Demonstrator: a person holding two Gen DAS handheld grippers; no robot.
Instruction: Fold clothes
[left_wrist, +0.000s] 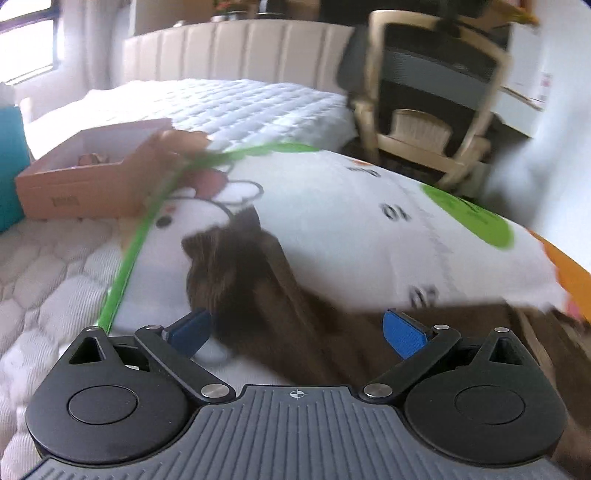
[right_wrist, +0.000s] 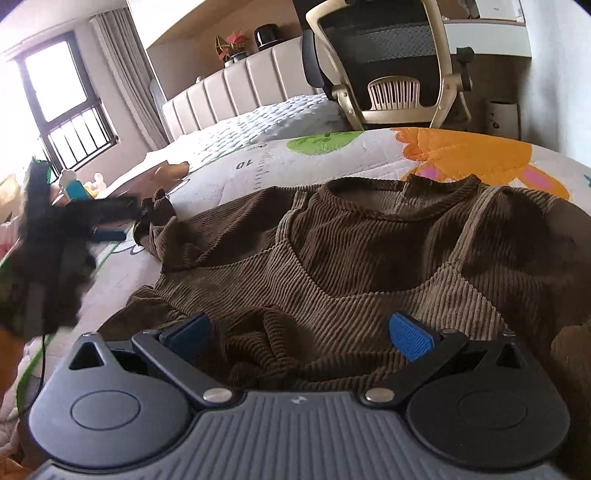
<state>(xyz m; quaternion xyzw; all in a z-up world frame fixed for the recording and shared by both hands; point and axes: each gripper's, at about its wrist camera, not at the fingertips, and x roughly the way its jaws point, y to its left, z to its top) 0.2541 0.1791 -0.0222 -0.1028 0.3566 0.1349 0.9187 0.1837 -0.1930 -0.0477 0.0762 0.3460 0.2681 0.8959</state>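
Brown corduroy top (right_wrist: 369, 258) crumpled on cartoon quilt (right_wrist: 229, 177) | left tongs (left_wrist: 297, 332) agape | right tongs (right_wrist: 299, 332) agape

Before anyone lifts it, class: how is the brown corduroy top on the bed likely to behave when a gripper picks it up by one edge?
The brown corduroy top already lies in soft bunched folds, so it will probably droop rather than hold shape. Its ribbed surface should give the right gripper decent grip, so slipping seems unlikely. Spread over the printed quilt, it may drag along when pulled.

Location: home bedroom. Indicators: bed with white quilted mattress (right_wrist: 258, 125) and beige padded headboard (right_wrist: 236, 85), barred window (right_wrist: 70, 110), grey curtain (right_wrist: 125, 74), cream-framed mesh office chair (right_wrist: 388, 62).
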